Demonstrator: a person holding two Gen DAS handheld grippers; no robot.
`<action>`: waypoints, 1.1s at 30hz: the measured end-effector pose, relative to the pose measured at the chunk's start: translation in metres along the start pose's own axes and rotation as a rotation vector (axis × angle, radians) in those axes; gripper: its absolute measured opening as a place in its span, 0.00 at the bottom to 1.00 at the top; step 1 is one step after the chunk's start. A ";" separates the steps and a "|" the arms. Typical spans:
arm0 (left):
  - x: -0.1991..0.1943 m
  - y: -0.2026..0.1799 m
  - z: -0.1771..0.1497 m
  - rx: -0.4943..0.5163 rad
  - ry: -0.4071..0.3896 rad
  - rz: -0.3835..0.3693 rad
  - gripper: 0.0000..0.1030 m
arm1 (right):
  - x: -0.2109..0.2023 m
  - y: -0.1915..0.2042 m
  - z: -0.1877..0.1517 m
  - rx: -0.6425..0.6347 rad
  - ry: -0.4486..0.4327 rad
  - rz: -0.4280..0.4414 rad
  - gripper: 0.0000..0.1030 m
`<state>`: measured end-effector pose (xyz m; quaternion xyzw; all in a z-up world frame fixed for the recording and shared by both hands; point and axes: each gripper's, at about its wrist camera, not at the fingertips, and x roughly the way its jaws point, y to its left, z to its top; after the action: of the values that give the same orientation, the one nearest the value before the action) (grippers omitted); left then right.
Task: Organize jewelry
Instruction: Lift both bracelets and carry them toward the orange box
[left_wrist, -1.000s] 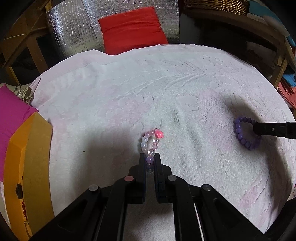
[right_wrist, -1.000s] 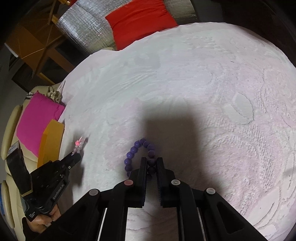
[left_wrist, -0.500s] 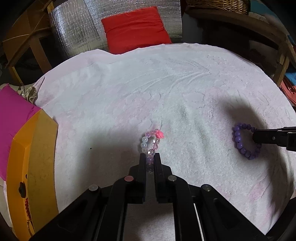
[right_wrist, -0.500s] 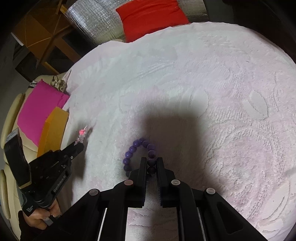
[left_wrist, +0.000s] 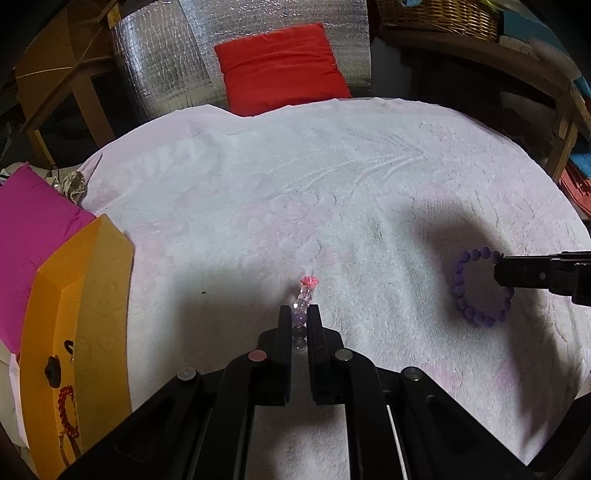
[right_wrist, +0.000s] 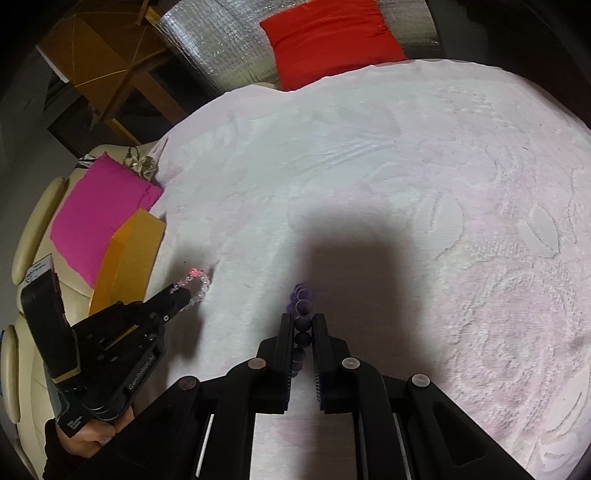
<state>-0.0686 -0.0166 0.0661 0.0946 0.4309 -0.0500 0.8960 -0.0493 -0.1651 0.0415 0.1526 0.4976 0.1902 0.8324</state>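
Purple round-bead bracelet (right_wrist: 301, 314): pinched between the jaws of the right gripper (right_wrist: 303, 325), which are pressed in on its beads. A second ago the loop showed open and rounded ahead of the jaws in the right wrist view; it now hangs edge-on, a single column of beads. From the left wrist view the same bracelet (left_wrist: 480, 288) dangles as an open ring from the right gripper (left_wrist: 496, 271), its shadow on the white textured blanket (left_wrist: 258, 192) below. Judgement: it is lifted clear or nearly so.

Pale pink and clear bead bracelet with a bright pink charm (left_wrist: 304, 302): held in the jaws of the left gripper (left_wrist: 299, 325), closed on its lower beads. It too has turned from an open loop to an edge-on line. From the right wrist view it (right_wrist: 195, 282) hangs at the left gripper's tip (right_wrist: 183, 293), near the box.

Meaning: both pieces appear secured and in carriage; placement remains.

Container: an orange cardboard box (left_wrist: 74, 314) at the blanket's left edge, beside a magenta cushion (left_wrist: 29, 236). A red bead bracelet (left_wrist: 68, 410) and a small dark item (left_wrist: 51, 371) show on it; whether they lie inside or on its surface I cannot tell.
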 end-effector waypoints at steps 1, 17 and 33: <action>-0.002 0.001 0.000 -0.001 -0.003 0.003 0.07 | -0.001 0.002 -0.001 -0.003 -0.002 0.000 0.11; -0.035 0.012 -0.020 -0.047 -0.046 0.049 0.07 | -0.010 0.032 -0.014 -0.029 -0.027 0.044 0.11; -0.078 0.034 -0.042 -0.131 -0.107 0.080 0.07 | -0.014 0.064 -0.036 -0.065 -0.042 0.090 0.11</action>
<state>-0.1439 0.0260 0.1055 0.0500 0.3806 0.0092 0.9233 -0.0980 -0.1129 0.0643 0.1517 0.4663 0.2401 0.8378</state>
